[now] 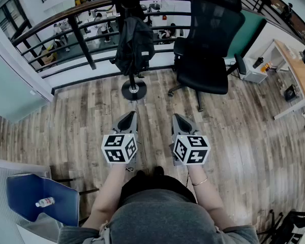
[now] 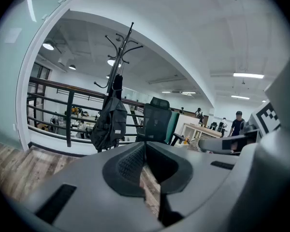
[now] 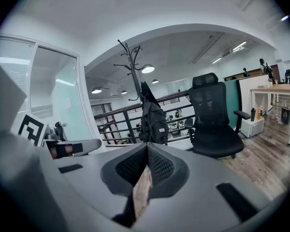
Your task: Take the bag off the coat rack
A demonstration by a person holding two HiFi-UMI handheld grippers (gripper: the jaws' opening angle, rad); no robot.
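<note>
A black backpack (image 1: pixel 134 44) hangs from a black coat rack (image 1: pixel 133 89) that stands by the railing, ahead of me. In the left gripper view the backpack (image 2: pixel 108 122) hangs on the rack (image 2: pixel 120 57) well beyond the jaws. The right gripper view also shows the bag (image 3: pixel 152 122) on the rack (image 3: pixel 132 66), far off. My left gripper (image 1: pixel 128 120) and right gripper (image 1: pixel 180 121) are held side by side over the wooden floor, short of the rack. Both are shut with nothing between the jaws.
A black office chair (image 1: pixel 208 44) stands right of the rack. A dark railing (image 1: pixel 81 39) runs behind both. A desk (image 1: pixel 295 75) is at the far right, a blue seat with a bottle (image 1: pixel 44 202) at lower left.
</note>
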